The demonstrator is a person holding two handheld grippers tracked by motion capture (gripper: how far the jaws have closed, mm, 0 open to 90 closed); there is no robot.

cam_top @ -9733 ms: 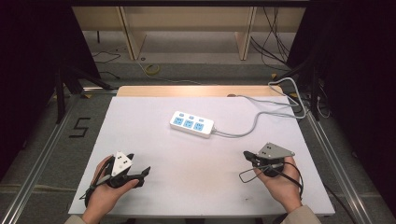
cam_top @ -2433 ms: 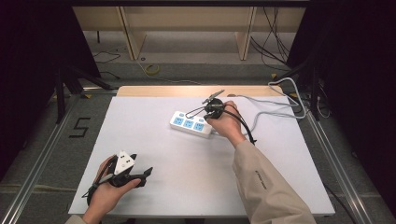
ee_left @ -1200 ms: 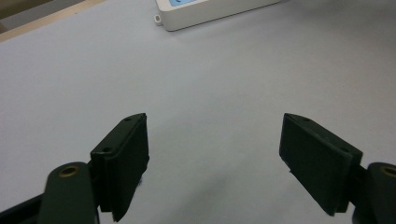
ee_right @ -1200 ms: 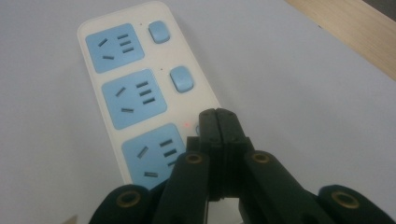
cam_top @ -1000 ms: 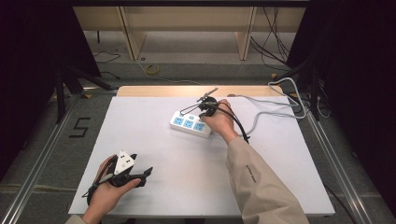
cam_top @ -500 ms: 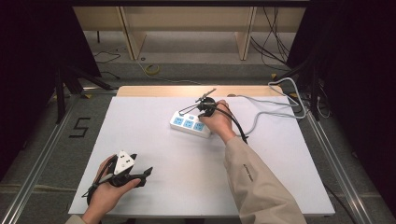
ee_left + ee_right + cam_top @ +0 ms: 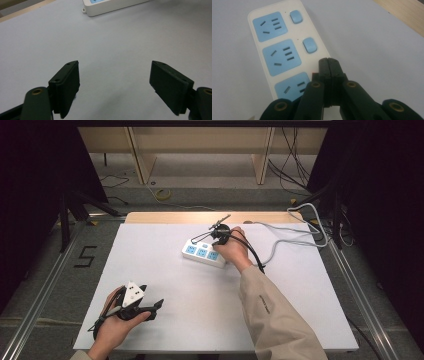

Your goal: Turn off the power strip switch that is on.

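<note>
We hold the right gripper (image 7: 329, 61) with jaws pressed together, its tip down on the power strip (image 7: 287, 52) beside the third socket, likely to press that socket's switch. The left gripper (image 7: 113, 87) rests spread wide, holding nothing, well short of the strip.

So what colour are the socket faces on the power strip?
Light blue socket faces on the white power strip; right gripper view.

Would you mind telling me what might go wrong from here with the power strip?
The shut right gripper bears on the switch nearest it; off centre, it may slip onto the blue socket alongside. The power strip lies loose on the white table, so a push might slide it. The left gripper rests open, far off, steadying nothing.
</note>
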